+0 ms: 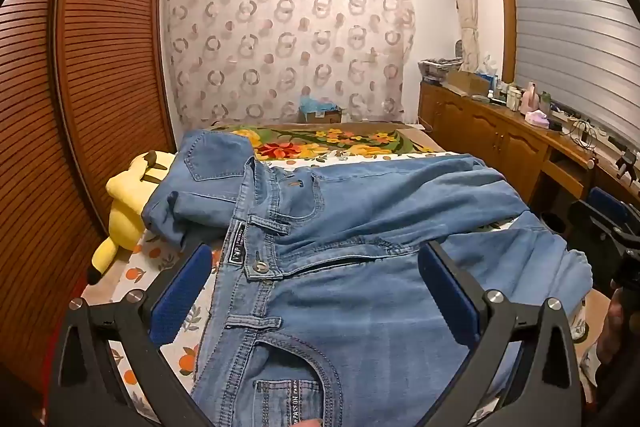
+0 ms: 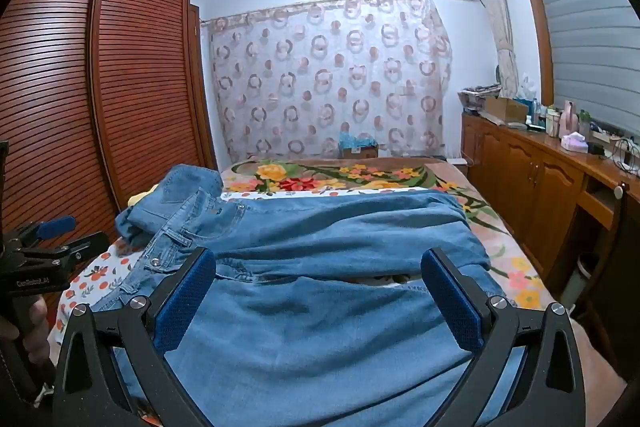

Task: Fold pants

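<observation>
Blue jeans (image 1: 360, 211) lie spread across the bed, with the waistband and its metal button (image 1: 261, 267) to the left and both legs running off to the right. The far waist part is bunched up over a plush toy. My left gripper (image 1: 316, 250) hovers open over the waistband and fly with nothing between its blue pads (image 1: 180, 295). Further right, my right gripper (image 2: 319, 255) is open above the thigh part of the jeans (image 2: 320, 307), also holding nothing. Each gripper shows at the edge of the other's view: the right gripper (image 1: 600, 219) and the left gripper (image 2: 56, 231).
A yellow plush toy (image 1: 124, 203) lies at the bed's left edge beside a slatted wooden wardrobe (image 1: 80, 87). A floral blanket (image 1: 328, 139) covers the far part of the bed. A wooden cabinet (image 2: 540, 179) with clutter on top runs along the right wall.
</observation>
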Demonstrator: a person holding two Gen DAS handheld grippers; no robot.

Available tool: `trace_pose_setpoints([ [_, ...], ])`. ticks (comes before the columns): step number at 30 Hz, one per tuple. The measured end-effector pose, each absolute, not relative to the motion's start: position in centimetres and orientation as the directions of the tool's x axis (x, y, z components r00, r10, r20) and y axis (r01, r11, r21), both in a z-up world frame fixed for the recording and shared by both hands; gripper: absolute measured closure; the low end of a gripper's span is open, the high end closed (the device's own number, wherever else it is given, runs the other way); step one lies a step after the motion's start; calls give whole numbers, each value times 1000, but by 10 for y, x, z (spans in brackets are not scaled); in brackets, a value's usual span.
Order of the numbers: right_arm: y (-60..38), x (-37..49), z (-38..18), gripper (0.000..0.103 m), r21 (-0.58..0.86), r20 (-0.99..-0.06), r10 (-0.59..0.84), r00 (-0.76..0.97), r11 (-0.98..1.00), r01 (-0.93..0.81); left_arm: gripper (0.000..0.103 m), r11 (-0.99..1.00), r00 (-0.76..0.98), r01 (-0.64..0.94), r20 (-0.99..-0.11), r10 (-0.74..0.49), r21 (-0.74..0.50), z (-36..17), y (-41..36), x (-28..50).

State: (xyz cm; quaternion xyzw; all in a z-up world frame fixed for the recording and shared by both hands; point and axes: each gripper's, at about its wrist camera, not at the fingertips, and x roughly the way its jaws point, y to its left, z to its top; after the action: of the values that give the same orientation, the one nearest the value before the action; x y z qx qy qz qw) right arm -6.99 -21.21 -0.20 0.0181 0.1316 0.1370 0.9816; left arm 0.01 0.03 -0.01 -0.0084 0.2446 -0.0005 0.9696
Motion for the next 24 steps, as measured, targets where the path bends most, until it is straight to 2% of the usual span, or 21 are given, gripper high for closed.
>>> trace_pose_setpoints([
  [24, -212, -68, -4, 1, 57, -261, 271, 926, 962, -266, 0, 1000, 881, -3, -474, 1, -3, 0, 0, 0],
])
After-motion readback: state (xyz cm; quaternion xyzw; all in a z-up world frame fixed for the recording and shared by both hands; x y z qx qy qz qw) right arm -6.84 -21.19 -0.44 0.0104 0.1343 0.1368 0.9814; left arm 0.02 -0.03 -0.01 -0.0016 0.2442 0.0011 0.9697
